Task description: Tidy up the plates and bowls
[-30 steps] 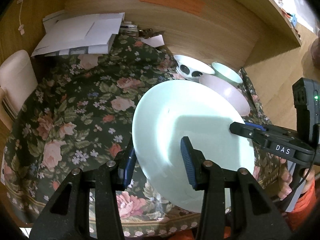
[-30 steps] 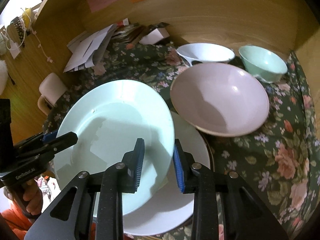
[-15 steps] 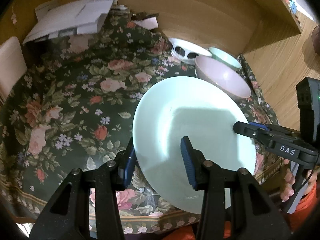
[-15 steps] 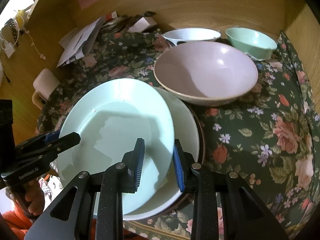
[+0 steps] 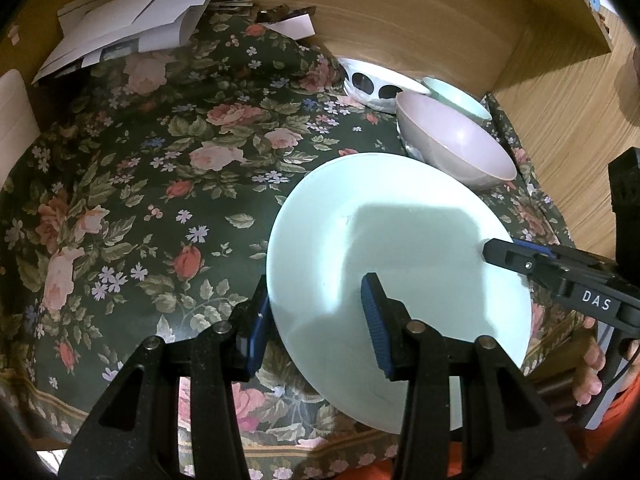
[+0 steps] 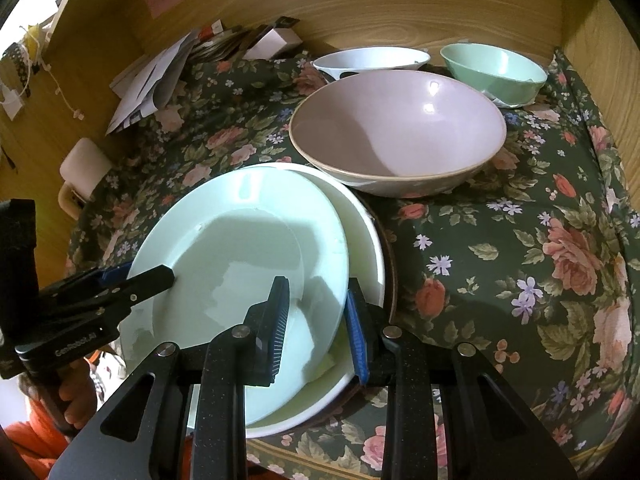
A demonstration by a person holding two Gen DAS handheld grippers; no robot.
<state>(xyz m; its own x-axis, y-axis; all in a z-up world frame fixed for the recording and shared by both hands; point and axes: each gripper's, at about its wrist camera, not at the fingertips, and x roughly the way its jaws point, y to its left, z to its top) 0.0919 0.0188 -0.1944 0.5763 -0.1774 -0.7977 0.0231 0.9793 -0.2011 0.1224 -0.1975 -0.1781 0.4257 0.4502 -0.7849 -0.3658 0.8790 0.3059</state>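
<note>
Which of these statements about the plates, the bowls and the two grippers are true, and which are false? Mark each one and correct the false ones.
1. Both grippers hold the pale mint round plate by opposite edges. True: the left gripper and the right gripper each straddle its rim.
2. The mint plate lies alone on the floral cloth. False: it sits over a white round plate.
3. The large pink bowl has food in it. False: it is empty.
4. The small green bowl stands behind the pink bowl, near the wooden wall. True.
5. The white bowl is stacked inside the pink one. False: it stands behind it.
</note>
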